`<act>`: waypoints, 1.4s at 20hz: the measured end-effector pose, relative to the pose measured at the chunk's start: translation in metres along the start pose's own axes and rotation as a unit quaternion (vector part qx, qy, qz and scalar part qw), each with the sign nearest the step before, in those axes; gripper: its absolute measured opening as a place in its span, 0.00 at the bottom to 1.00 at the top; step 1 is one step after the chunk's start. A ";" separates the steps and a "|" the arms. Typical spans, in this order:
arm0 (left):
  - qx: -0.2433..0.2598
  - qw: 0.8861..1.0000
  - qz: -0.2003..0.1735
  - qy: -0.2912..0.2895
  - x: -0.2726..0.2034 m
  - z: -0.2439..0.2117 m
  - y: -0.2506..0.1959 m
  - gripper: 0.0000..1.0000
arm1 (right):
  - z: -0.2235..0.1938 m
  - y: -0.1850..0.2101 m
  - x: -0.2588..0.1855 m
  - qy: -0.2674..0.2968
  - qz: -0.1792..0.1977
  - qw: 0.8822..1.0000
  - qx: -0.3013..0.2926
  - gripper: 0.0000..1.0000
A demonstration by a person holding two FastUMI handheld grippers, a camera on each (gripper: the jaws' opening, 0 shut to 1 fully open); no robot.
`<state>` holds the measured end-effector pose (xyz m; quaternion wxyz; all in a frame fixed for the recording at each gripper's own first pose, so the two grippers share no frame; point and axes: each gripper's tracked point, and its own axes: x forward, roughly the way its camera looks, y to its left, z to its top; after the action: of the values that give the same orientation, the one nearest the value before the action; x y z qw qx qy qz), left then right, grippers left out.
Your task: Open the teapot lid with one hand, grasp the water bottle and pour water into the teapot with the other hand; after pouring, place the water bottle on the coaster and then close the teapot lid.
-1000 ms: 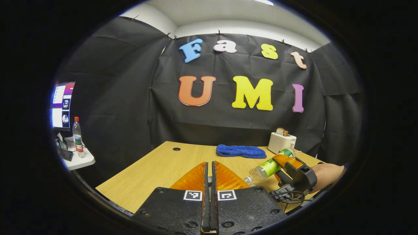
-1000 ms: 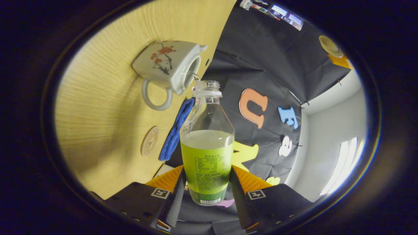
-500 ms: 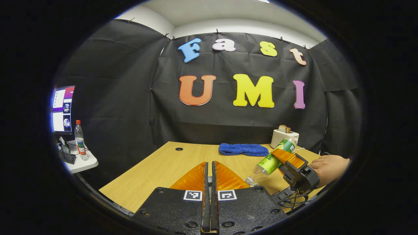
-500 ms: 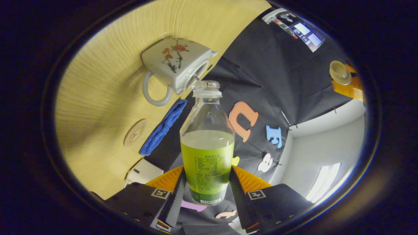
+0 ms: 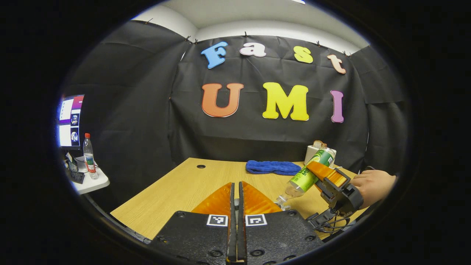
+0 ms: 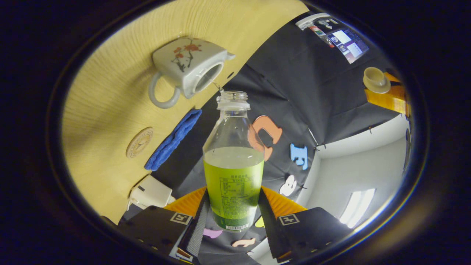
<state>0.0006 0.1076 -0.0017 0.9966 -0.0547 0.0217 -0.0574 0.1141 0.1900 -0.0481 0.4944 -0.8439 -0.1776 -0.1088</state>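
The clear plastic water bottle with a green label (image 6: 233,173) is clamped between the jaws of the right gripper (image 6: 233,217), both fingers pressed on its lower body. It is tipped mouth-down toward the white square ceramic teapot with a red blossom print (image 6: 184,64), and a thin stream is seen running from the bottle mouth into the open top. Compared with a second ago the tilt is steeper: in the left gripper view the bottle's base (image 5: 323,154) is raised higher above the teapot side of the wooden surface (image 5: 176,191), and the hand (image 5: 373,182) sits higher too. The water level in the bottle looks nearly the same, so pouring is judged ongoing, not finished.

The left gripper (image 5: 236,206) is kept clenched; the small cream teapot lid (image 6: 375,79) is seen on it, far right of the teapot in the right gripper view.

The round wooden coaster (image 6: 140,141) lies below the teapot's handle, beside the blue folded cloth (image 6: 173,140); the white toaster (image 6: 151,193) is farther from the teapot. Bottle placement and lid closing are not yet done.
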 end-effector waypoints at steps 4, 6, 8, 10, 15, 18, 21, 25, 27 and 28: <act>0.003 1.000 -0.002 -0.006 -0.002 0.003 -0.001 0.03 | 0.000 -0.003 0.000 -0.002 -0.003 1.000 -0.007 0.70; 0.002 1.000 -0.002 -0.005 -0.001 0.003 -0.001 0.03 | -0.001 -0.004 0.003 -0.003 -0.005 1.000 -0.011 0.70; 0.003 1.000 -0.002 -0.004 -0.001 0.001 -0.001 0.03 | 0.000 -0.003 0.003 -0.001 -0.007 1.000 -0.010 0.70; 0.003 1.000 -0.002 -0.002 0.000 0.001 0.000 0.03 | 0.000 -0.002 0.005 -0.001 -0.005 1.000 -0.003 0.70; 0.003 1.000 0.003 0.003 0.002 -0.003 0.003 0.04 | 0.001 0.019 0.010 0.001 0.050 0.994 0.093 0.70; 0.004 1.000 0.004 0.006 0.003 -0.006 0.005 0.03 | 0.006 0.034 0.012 0.002 0.093 0.983 0.160 0.72; 0.003 1.000 0.004 0.006 0.004 -0.005 0.005 0.03 | 0.007 0.048 0.015 0.011 0.136 0.962 0.237 0.73; 0.001 1.000 0.000 0.005 0.005 -0.006 0.004 0.03 | 0.005 0.050 0.012 0.011 0.179 0.906 0.383 0.71; -0.001 1.000 -0.003 0.006 0.005 -0.006 0.003 0.03 | 0.005 0.042 0.011 0.011 0.185 0.871 0.455 0.73; -0.004 1.000 -0.006 0.007 0.004 -0.006 0.001 0.03 | 0.002 0.039 0.015 0.015 0.188 0.853 0.486 0.72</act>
<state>0.0048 0.1079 -0.0080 0.9959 -0.0584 0.0282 -0.0633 0.1439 0.1772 -0.0747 0.8550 -0.5119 -0.0379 0.0739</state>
